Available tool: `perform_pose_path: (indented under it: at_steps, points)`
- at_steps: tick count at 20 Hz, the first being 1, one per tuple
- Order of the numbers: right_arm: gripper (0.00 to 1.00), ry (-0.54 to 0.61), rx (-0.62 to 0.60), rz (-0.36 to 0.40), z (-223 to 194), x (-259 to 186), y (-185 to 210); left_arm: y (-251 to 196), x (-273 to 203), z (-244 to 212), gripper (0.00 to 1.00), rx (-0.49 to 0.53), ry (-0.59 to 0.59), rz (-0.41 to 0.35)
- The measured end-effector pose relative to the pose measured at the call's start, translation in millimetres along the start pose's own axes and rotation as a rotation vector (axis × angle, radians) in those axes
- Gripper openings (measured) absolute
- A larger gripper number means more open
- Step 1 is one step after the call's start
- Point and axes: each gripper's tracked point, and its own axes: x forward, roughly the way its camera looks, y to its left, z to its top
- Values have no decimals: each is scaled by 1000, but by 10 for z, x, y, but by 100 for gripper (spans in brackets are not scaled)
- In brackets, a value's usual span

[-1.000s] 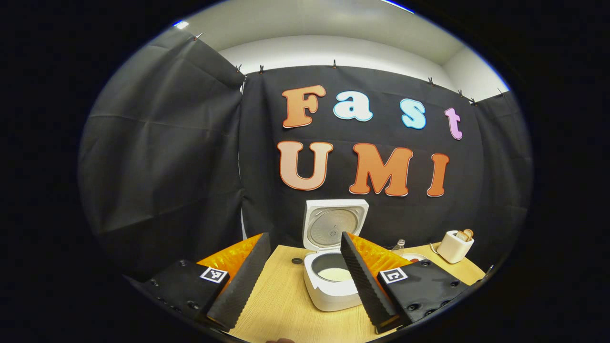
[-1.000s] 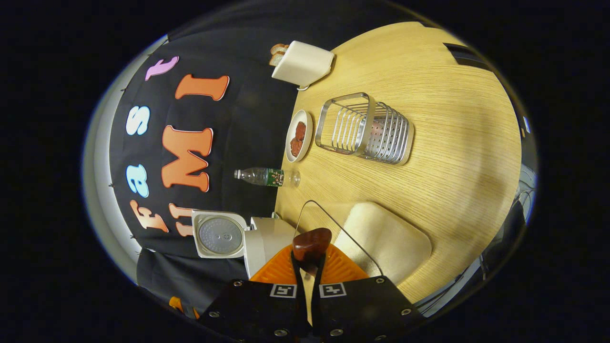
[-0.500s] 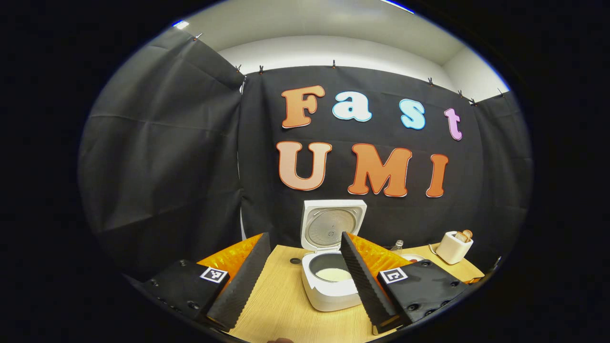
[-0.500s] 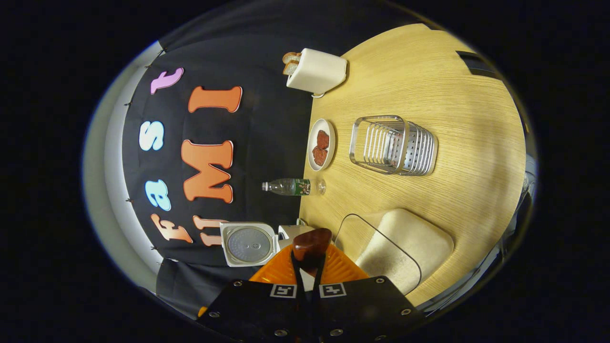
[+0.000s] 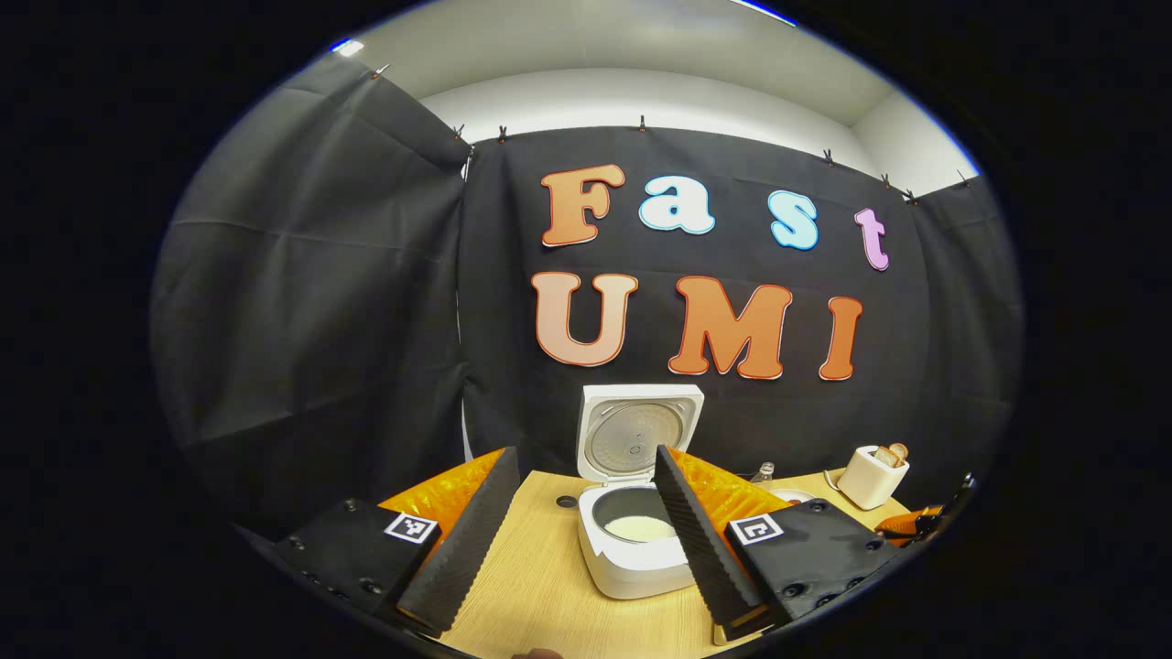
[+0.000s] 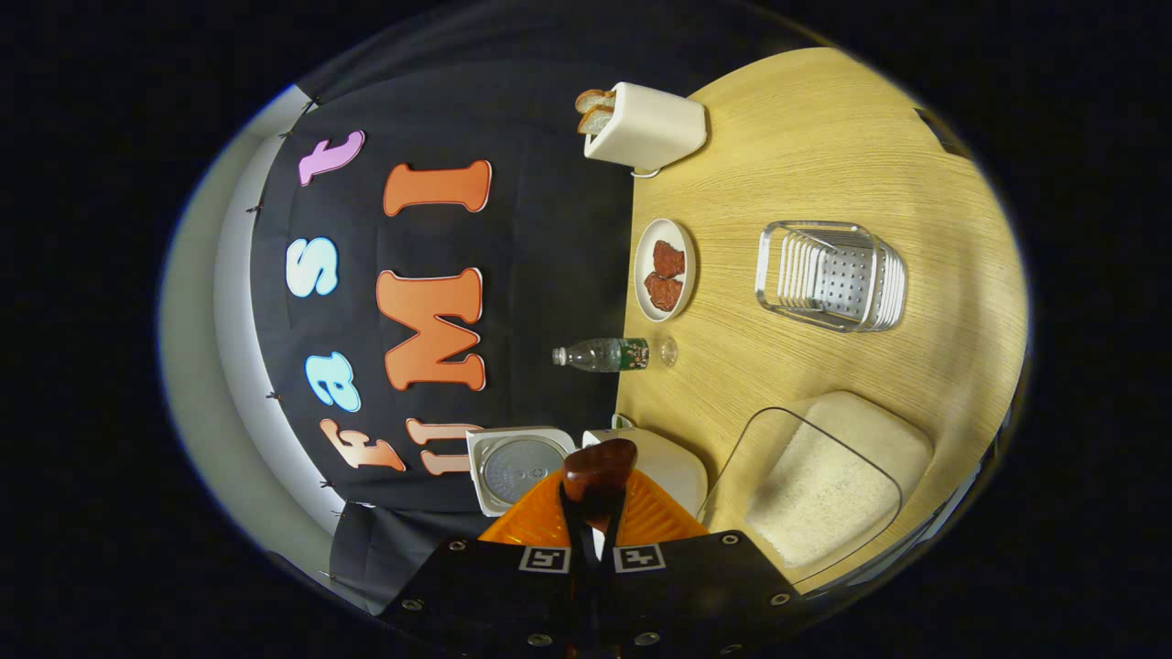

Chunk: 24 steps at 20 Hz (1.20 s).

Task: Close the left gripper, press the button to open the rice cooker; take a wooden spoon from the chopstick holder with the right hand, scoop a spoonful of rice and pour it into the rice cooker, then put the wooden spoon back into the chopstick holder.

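My left tool [image 5: 586, 535] hangs above the near edge of the worktop [image 5: 540, 586] with its fingers spread wide and nothing between them. Straight ahead, between the two fingers, stands the rice cooker [image 5: 632, 558], its lid [image 5: 638, 432] swung upright against the booth wall. The inner pot is exposed and a pale layer lies in its bottom. A small dark disc lies on the wood just left of the cooker. Far to the right a pale toaster [image 5: 874, 476] stands with bread sticking out of its top.

My right tool [image 6: 595, 499] is rolled on its side, so the worktop [image 6: 824, 156] runs up the right half of the right gripper view. Its fingers are drawn close together and pinch the wooden spoon [image 6: 600, 469], whose dark rounded end pokes out past the fingertips. Just beyond the spoon I see the rice cooker [image 6: 673, 462] with its open lid [image 6: 517, 467]. Beside the cooker sits a clear container of rice [image 6: 829, 485]. Farther along the worktop the metal wire chopstick holder [image 6: 833, 275] stands well apart from the spoon. Along the wall edge stand a plastic bottle [image 6: 609, 354], a white plate [image 6: 641, 275] with reddish-brown pieces on it, and the toaster [image 6: 650, 128].
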Motion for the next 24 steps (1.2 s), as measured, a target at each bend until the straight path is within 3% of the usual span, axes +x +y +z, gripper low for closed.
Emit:
perform_pose_path:
  at_steps: [12, 18, 24]
  points:
    - [3, 73, -49, 66, -350, 973, 1093, 52, 21, -235, 100, -25, 34, -15]
    - [3, 43, -119, 81, -476, 1540, 1542, 142, 74, -352, 100, -15, 61, -9]
    - [3, -12, -306, 92, -571, 1974, 1838, 218, 157, -376, 100, -21, 65, -4]
